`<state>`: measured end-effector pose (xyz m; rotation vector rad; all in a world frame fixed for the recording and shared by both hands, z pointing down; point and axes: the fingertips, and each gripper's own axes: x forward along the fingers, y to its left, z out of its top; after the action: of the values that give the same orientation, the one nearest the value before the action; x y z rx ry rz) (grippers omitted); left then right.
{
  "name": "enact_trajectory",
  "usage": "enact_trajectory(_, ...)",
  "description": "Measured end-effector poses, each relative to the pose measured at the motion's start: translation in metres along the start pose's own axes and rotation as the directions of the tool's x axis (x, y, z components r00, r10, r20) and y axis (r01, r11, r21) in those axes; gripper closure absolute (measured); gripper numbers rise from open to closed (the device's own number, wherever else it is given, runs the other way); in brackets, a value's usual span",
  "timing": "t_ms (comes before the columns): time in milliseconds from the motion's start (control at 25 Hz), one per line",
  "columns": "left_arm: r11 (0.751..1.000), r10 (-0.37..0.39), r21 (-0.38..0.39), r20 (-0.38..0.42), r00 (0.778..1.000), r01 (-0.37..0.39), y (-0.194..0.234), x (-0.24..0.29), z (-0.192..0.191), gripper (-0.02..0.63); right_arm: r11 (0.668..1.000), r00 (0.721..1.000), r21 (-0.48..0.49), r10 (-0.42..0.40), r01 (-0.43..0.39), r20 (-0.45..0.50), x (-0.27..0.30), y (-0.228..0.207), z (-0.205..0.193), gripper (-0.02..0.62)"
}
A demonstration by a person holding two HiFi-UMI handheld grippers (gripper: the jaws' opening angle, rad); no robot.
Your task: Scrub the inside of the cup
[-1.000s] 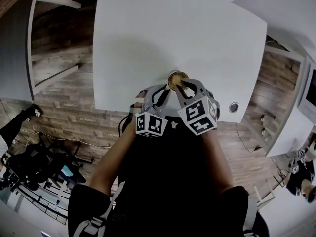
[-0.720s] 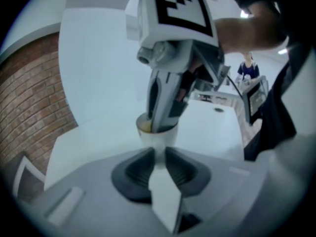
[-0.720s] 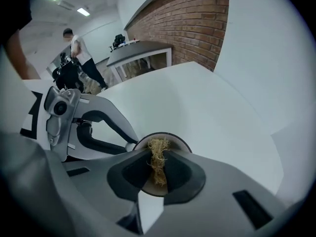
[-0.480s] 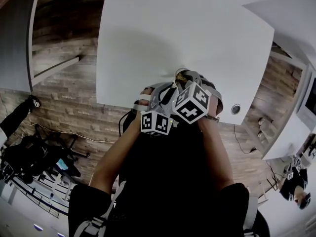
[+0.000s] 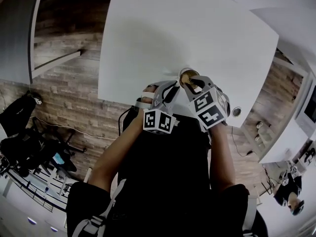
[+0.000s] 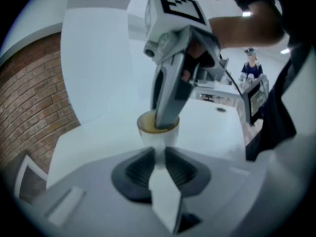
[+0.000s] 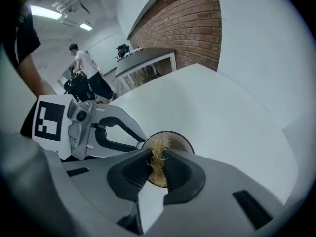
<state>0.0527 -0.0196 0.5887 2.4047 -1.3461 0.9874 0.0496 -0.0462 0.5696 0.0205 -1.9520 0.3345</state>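
The right hand-held gripper (image 7: 159, 158), pointing steeply down, has its jaws clamped on a tuft of straw-coloured scrubbing fibre (image 7: 159, 147), which is pushed into the mouth of a small white cup (image 6: 148, 135). The left hand-held gripper (image 6: 159, 158) has its jaws pinched on the cup's near side. The cup stands upright near the front edge of a white worktop (image 5: 187, 33), close to the person. Around the worktop are a wood-plank floor (image 5: 69, 93) and a brick wall (image 7: 192, 14).
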Motion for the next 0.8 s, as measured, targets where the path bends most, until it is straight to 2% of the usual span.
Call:
enact_trajectory(160, 1.0, 0.008, 0.008, -0.002, 1.0, -0.008, 0.003, 0.0, -0.002, 0.535, 0.998, 0.996, -0.05, -0.03, 0.025, -0.082, 0.02, -0.003, 0.002, 0.548)
enact_trajectory(320, 1.0, 0.008, -0.007, -0.01, 1.0, -0.008, 0.005, -0.001, -0.003, 0.535, 0.987, 0.993, -0.139, -0.096, 0.087, -0.063, 0.019, -0.005, 0.008, 0.548)
enact_trajectory(400, 1.0, 0.004, -0.012, -0.009, 1.0, -0.004, 0.006, -0.001, -0.002, 0.537, 0.966, 0.985, -0.196, -0.174, 0.169, -0.008, 0.008, -0.008, 0.013, 0.548)
enact_trajectory(560, 1.0, -0.001, -0.016, -0.005, 1.0, 0.001, 0.007, -0.001, -0.001, 0.537, 0.904, 0.947, -0.28, -0.312, 0.322, 0.079, -0.025, -0.009, 0.019, 0.548)
enact_trajectory(680, 1.0, -0.002, -0.01, -0.005, 1.0, 0.002, 0.008, -0.002, -0.001, 0.537, 0.865, 0.93, -0.347, -0.361, 0.362, 0.069, -0.032, -0.007, 0.016, 0.548)
enact_trajectory(800, 1.0, 0.0, -0.005, -0.006, 1.0, 0.0, 0.008, -0.002, -0.001, 0.537, 0.857, 0.931, -0.384, -0.363, 0.345, 0.026, -0.017, -0.009, 0.013, 0.548)
